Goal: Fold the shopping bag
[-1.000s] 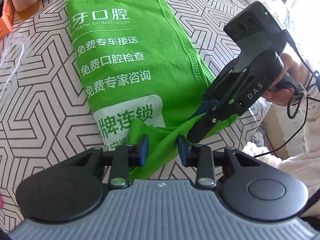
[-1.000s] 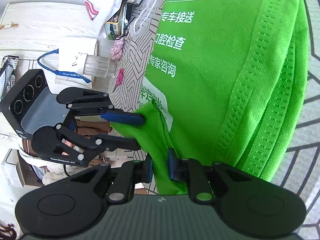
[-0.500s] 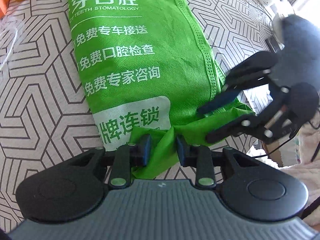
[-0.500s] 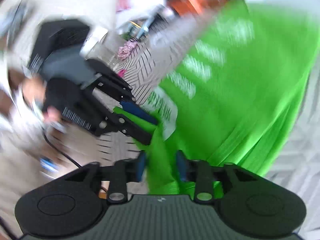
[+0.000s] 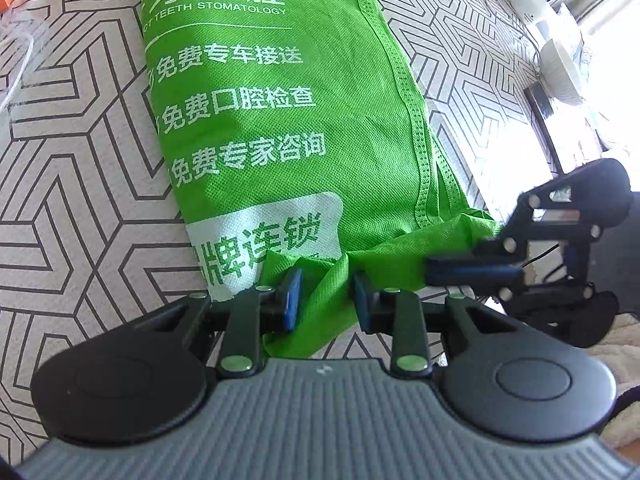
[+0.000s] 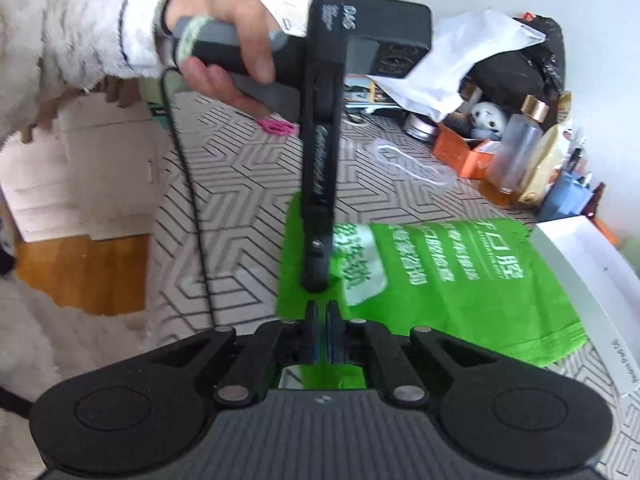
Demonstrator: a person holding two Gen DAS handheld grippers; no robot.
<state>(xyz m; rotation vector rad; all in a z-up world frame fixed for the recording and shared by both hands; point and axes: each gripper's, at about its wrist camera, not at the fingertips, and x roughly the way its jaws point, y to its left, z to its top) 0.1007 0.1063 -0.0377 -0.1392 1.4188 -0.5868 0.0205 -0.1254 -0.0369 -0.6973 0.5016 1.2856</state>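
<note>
Geometric black-and-grey patterned cloth covers the table [image 5: 72, 184], with clutter along its far edge. At the near end, the left gripper [image 5: 326, 302] has bunched green fabric between its part-closed fingers, though whether the pads actually pinch it cannot be told. Just beside it, the right gripper [image 6: 322, 334] is clamped on the same end of the green shopping bag [image 5: 280, 112]. That bag lies flat and lengthwise, printed side up, already narrowed into a long strip. Folding end over end apparently remains.

Clutter [image 6: 516, 148] beyond bag [image 5: 280, 128]
</note>
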